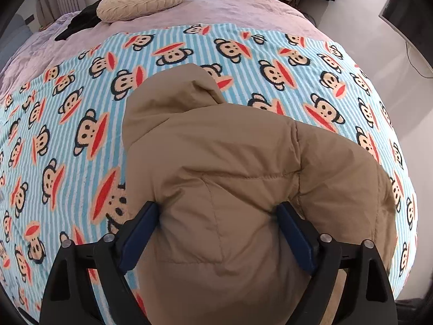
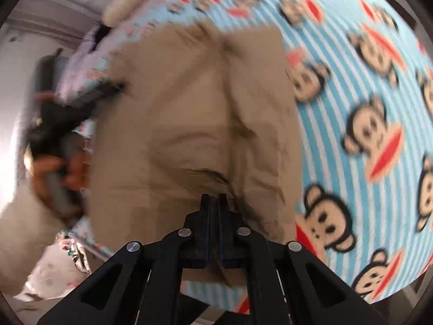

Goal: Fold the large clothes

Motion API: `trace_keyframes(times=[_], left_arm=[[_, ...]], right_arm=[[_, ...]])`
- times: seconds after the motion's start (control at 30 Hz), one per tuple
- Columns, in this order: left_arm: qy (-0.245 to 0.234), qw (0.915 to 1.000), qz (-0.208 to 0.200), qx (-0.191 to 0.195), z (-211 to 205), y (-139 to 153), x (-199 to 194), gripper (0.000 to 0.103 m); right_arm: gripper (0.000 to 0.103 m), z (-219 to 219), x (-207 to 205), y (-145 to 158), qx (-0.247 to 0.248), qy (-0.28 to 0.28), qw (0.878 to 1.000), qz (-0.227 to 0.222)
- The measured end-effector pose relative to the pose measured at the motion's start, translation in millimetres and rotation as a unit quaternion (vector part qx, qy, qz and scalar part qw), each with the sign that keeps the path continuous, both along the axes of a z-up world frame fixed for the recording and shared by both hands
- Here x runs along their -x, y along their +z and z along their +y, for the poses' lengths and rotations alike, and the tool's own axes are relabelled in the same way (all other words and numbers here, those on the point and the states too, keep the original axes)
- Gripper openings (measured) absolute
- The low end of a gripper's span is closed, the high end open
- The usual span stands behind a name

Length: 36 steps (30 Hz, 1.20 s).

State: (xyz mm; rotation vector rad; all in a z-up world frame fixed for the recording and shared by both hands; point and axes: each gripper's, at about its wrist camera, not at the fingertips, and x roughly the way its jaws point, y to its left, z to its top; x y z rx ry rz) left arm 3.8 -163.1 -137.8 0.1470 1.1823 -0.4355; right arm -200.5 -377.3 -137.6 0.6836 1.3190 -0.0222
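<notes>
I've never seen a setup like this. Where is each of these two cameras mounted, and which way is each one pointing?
Left wrist view: sits on the left gripper, looking down along its open blue-padded fingers at the tan puffy hooded jacket on the blue-striped monkey-print blanket.
Right wrist view: sits on the right gripper, blurred, its fingers shut on the jacket's fabric; the other gripper and the person's hand show at left.
Both share the jacket, the blanket and a cream round cushion.

Motion blur smears the whole right wrist view — the monkey-print striped blanket [image 2: 365, 108] and the other black gripper [image 2: 81, 100] at left lose all detail. The tan padded hooded jacket [image 1: 216, 178] runs off the left wrist view's bottom edge, its hem unseen — hiding the blanket beneath.
</notes>
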Motion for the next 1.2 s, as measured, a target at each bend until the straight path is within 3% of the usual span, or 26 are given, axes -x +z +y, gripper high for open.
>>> trace_keyframes(times=[0.13,0.4,0.73,0.8,1.07,1.17,1.2], left_arm=[[-0.008,0.9999,0.003,-0.011,1,6,1,0.09],[-0.022,0.999,0.014,-0.037,17,34,16,0.09],[-0.043,0.9968,0.035,-0.057,47,46,37,0.09],[-0.042,0.9968,0.039,-0.055,55,44,39,0.102],[-0.039,0.9965,0.043,-0.061,79,37,41,0.102],[-0.04,0.996,0.045,-0.066,80,33,40,0.102],[-0.04,0.9959,0.047,-0.066,80,32,40,0.102]], right_arm=[[0.0,-4,3,-19,-0.013,-0.026,1.0,0.004],[0.0,1,-2,-20,0.003,-0.034,0.999,0.022],[0.006,18,-13,0,0.032,-0.062,0.997,0.038],[0.006,22,-12,5,0.038,-0.071,0.996,0.039],[0.007,23,-1,31,0.057,-0.116,0.991,0.02],[0.011,15,0,42,0.063,-0.13,0.989,0.006],[0.018,12,0,45,0.066,-0.133,0.989,0.004]])
